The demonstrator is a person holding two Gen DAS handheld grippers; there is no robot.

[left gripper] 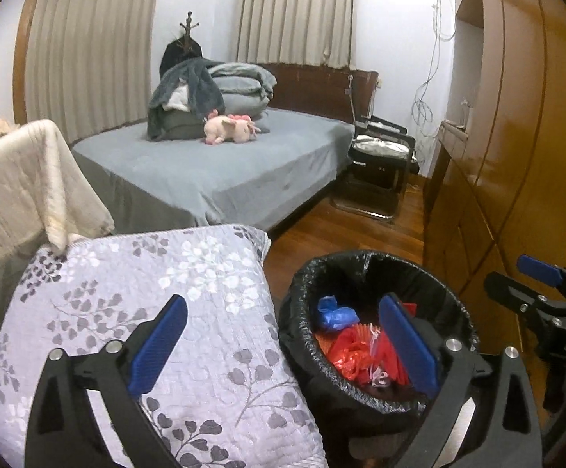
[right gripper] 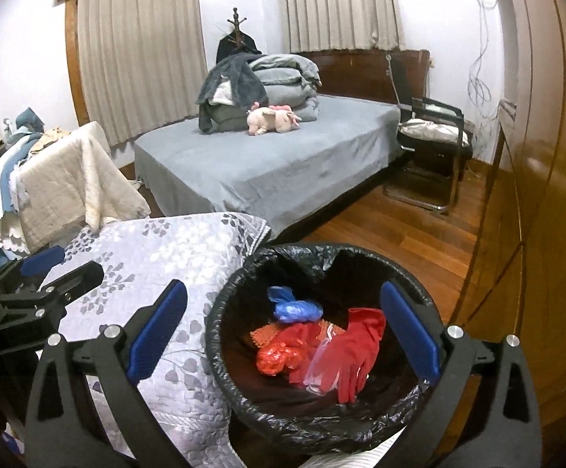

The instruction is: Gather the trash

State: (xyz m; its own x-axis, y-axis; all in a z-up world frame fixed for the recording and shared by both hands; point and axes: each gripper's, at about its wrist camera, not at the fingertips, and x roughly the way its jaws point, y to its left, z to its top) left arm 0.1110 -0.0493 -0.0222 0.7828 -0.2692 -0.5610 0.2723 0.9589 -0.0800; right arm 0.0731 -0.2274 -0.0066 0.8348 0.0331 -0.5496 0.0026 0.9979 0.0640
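1. Two grippers, left gripper [left gripper: 283, 345] and right gripper [right gripper: 283, 335], are gaping wide, gripping nothing.
2. Crumpled red plastic bag [right gripper: 273, 357], red rubber glove [right gripper: 357, 351] and blue plastic wad [right gripper: 294, 308] are lying inside black-lined round bin [right gripper: 240, 386], right of floral quilt [right gripper: 146, 249].

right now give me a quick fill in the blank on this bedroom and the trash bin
1. The bin is lined with a ____ plastic bag.
2. The glove lying in the bin is ____.
3. The pink plush toy lies on the ____.
4. Both tongs, left and right, hold ____.

Missing words: black; red; bed; nothing
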